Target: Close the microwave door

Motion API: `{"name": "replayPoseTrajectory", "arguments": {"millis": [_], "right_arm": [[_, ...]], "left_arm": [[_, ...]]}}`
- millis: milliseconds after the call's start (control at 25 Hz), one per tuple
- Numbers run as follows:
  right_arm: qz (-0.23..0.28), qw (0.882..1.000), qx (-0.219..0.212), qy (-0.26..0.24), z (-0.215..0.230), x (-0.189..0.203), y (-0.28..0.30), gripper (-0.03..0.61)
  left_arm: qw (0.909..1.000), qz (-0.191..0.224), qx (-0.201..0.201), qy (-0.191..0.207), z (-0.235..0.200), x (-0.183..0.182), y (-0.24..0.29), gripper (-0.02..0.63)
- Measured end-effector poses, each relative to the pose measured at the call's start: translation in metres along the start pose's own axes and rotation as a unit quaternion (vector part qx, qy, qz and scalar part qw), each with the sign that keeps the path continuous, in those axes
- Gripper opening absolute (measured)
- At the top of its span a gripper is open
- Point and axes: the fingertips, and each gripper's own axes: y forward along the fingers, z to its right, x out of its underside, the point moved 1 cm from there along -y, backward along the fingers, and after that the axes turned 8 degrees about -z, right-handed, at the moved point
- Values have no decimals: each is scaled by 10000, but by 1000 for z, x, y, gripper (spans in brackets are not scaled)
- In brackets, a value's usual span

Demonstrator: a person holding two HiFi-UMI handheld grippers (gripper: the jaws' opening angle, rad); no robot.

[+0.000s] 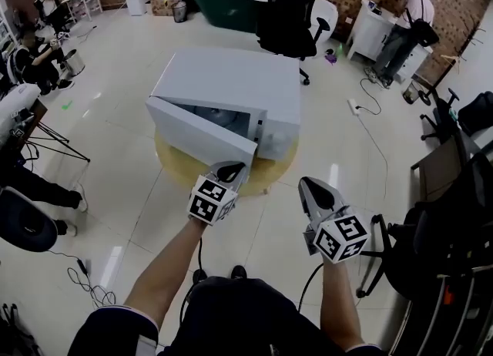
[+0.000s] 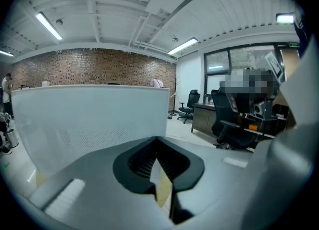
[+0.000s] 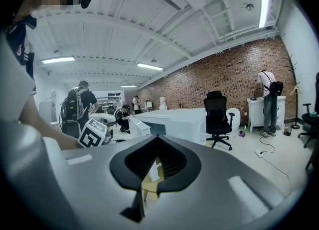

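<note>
left gripper jaws pressed together, empty, by the half-open microwave door; we push its outer face near the free edge, steadily; right gripper also pinched together

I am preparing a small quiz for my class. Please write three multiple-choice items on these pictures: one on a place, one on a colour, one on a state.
1. What does the microwave stand on?
A. a round wooden table
B. the bare floor
C. a desk by the wall

2. What colour is the office chair behind it?
A. white
B. black
C. green

3. How is the microwave door?
A. fully shut
B. partly open
C. taken off

Answers: 1 A, a yellowish round top shows under it. 2 B, the seat and the back are black. 3 B, the door stands at an angle and the inside shows.
</note>
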Motion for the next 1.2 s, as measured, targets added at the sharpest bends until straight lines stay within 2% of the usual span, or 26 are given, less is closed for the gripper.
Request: {"name": "replayPoseTrajectory", "arguments": {"millis": [240,680,1200], "right_arm": [[37,9999,110,12,20,-7,2,2],[-23,9992,386,142,43,-1,-6,2],[-93,9981,561,217,57,2,-3,2]], "left_arm": [[9998,-11,-156,-105,-9,-14,24,12],[9974,34,-493,-532,-34,-31,60,12],[9974,68,-611,-376,-33,-34,73,12]]}}
